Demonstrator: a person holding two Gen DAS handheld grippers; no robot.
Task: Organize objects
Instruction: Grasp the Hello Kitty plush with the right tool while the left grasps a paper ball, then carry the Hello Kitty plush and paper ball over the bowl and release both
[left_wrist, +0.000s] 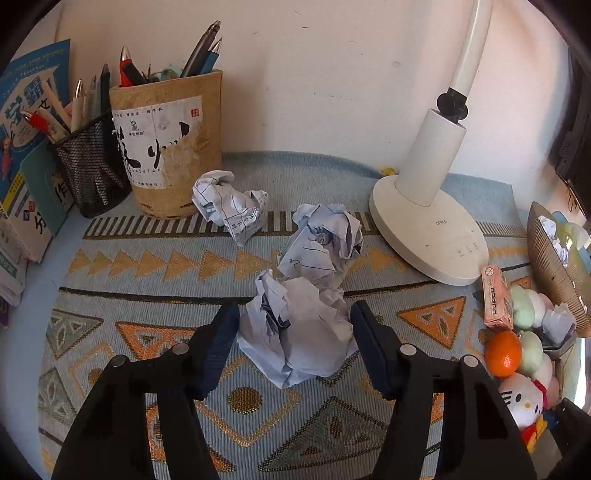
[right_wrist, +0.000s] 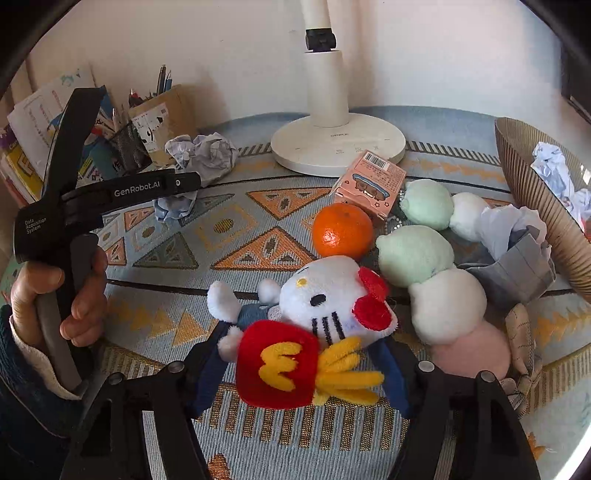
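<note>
My left gripper (left_wrist: 295, 325) points down at a patterned cloth, and both pads press the sides of a crumpled paper ball (left_wrist: 299, 332). Two more paper balls lie beyond it, one in the middle (left_wrist: 321, 240) and one by the pen pot (left_wrist: 232, 203). My right gripper (right_wrist: 303, 369) is closed on a white cat plush toy (right_wrist: 317, 306) with a red bow and a red fries box; the blue pads touch its sides. A hand (right_wrist: 55, 295) holds the left gripper's black body (right_wrist: 110, 192) at the left of the right wrist view.
A white lamp base (left_wrist: 428, 229) stands at the back right. An orange (right_wrist: 341, 229), a pink box (right_wrist: 369, 184), pastel plush balls (right_wrist: 413, 254) and a ribbed bowl (right_wrist: 535, 192) holding paper crowd the right. A cork pen pot (left_wrist: 170, 147), a mesh pen cup (left_wrist: 92, 166) and books (left_wrist: 26, 147) fill the left.
</note>
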